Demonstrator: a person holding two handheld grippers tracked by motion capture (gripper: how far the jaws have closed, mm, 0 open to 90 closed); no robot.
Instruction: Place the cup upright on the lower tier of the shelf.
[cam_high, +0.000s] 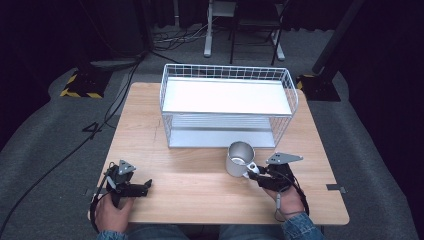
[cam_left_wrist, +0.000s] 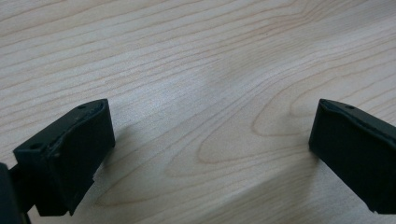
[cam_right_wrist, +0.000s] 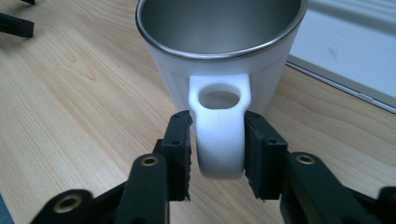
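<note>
A white mug (cam_high: 239, 159) with a steel inside stands upright on the wooden table (cam_high: 200, 195), right of the middle, its handle turned toward me. In the right gripper view the mug (cam_right_wrist: 219, 51) is close, and my right gripper (cam_right_wrist: 218, 156) has both pads pressed against the sides of the white handle (cam_right_wrist: 219, 121). The high view has the right gripper (cam_high: 253, 173) just in front of the mug. My left gripper (cam_high: 146, 186) rests low at the table's front left. Its jaws stand wide apart over bare wood, so the left gripper (cam_left_wrist: 210, 149) is open and holds nothing.
A white wire rack (cam_high: 227, 70) with a flat white upper shelf stands at the back of the table, just behind the mug. Its lower tray (cam_right_wrist: 345, 60) lies close to the mug's far side. Cables and chair legs lie on the floor beyond.
</note>
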